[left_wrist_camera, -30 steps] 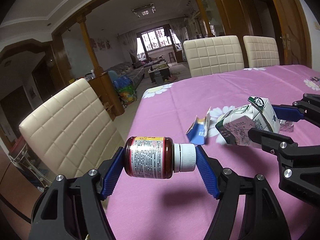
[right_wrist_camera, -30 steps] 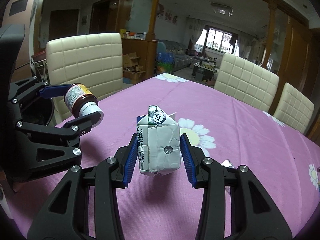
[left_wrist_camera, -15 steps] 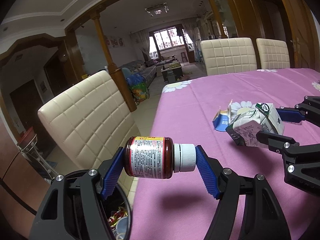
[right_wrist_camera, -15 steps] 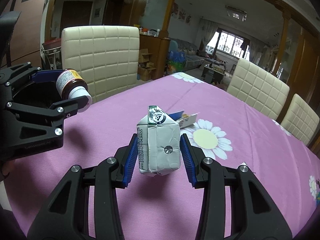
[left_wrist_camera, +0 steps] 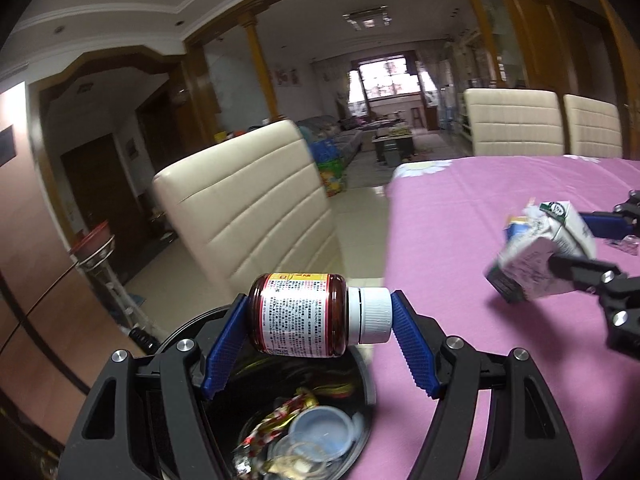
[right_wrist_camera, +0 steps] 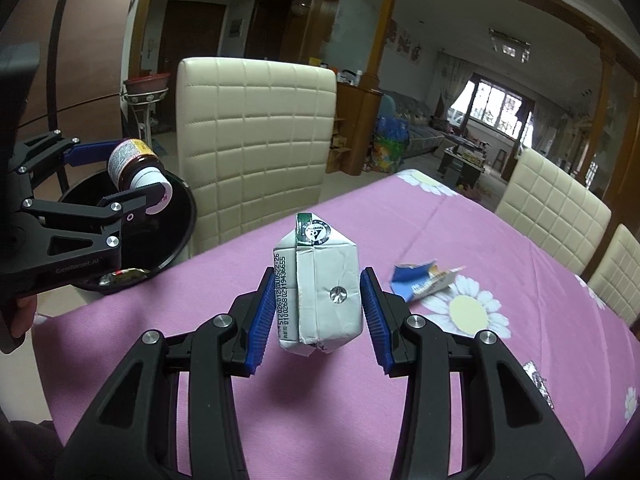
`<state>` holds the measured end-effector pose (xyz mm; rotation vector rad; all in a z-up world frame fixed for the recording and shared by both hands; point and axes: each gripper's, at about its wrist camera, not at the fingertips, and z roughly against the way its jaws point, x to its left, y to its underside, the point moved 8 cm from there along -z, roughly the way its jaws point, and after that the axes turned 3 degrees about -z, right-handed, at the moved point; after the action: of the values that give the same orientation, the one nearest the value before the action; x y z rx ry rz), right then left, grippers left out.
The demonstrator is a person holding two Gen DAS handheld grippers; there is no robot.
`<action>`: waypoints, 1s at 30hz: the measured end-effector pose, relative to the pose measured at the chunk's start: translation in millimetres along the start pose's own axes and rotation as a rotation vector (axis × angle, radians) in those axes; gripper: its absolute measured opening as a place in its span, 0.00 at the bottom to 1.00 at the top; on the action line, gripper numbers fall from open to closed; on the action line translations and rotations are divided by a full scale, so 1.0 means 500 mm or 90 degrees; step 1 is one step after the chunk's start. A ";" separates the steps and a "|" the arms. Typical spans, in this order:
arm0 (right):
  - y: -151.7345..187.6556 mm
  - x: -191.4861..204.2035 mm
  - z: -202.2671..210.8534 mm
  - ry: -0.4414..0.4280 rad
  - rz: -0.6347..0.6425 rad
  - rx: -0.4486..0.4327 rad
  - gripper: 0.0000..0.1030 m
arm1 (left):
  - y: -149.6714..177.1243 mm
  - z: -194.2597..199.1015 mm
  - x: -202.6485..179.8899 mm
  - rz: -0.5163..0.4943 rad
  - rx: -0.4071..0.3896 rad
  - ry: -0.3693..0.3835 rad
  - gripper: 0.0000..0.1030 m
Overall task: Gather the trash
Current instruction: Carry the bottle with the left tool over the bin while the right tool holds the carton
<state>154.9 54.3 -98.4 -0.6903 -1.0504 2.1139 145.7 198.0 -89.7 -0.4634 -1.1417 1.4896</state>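
My left gripper (left_wrist_camera: pixel 318 334) is shut on a brown pill bottle (left_wrist_camera: pixel 298 314) with a white cap, held sideways above a black trash bin (left_wrist_camera: pixel 362 364) beside the table. The bin holds wrappers and a plastic lid. The bottle (right_wrist_camera: pixel 134 160) and bin (right_wrist_camera: pixel 182 216) also show at the left of the right wrist view. My right gripper (right_wrist_camera: pixel 318 304) is shut on a crushed white milk carton (right_wrist_camera: pixel 320 284), held above the purple tablecloth (right_wrist_camera: pixel 360 420). The carton (left_wrist_camera: pixel 540 252) shows at the right of the left wrist view.
A torn blue and white wrapper (right_wrist_camera: pixel 424 280) lies on the cloth beyond the carton. A bit of foil (right_wrist_camera: pixel 538 384) lies at the right. A cream chair (right_wrist_camera: pixel 256 140) stands behind the bin; further chairs (right_wrist_camera: pixel 552 208) line the far side.
My left gripper has swung left off the table with the bottle and now hangs over the bin. My right gripper has followed left with the carton.
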 end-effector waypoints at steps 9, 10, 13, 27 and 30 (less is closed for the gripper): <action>-0.040 0.111 -0.004 -0.051 0.043 -0.019 0.39 | 0.057 -0.002 0.101 0.054 0.026 -0.068 0.66; -0.045 0.126 -0.005 -0.059 0.047 -0.022 0.39 | 0.063 -0.005 0.109 0.058 0.030 -0.068 0.66; -0.057 0.156 -0.007 -0.078 0.056 -0.026 0.39 | 0.077 -0.015 0.119 0.069 0.044 -0.067 0.66; -0.092 0.264 -0.035 -0.148 0.080 -0.030 0.39 | 0.116 -0.014 0.175 0.106 0.057 -0.079 0.66; -0.094 0.272 -0.053 -0.157 0.074 -0.023 0.39 | 0.120 -0.013 0.188 0.112 0.056 -0.082 0.66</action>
<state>102.3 190.8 -95.3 -0.5279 -1.2084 2.3302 93.0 293.5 -114.7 -0.4212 -1.1525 1.7370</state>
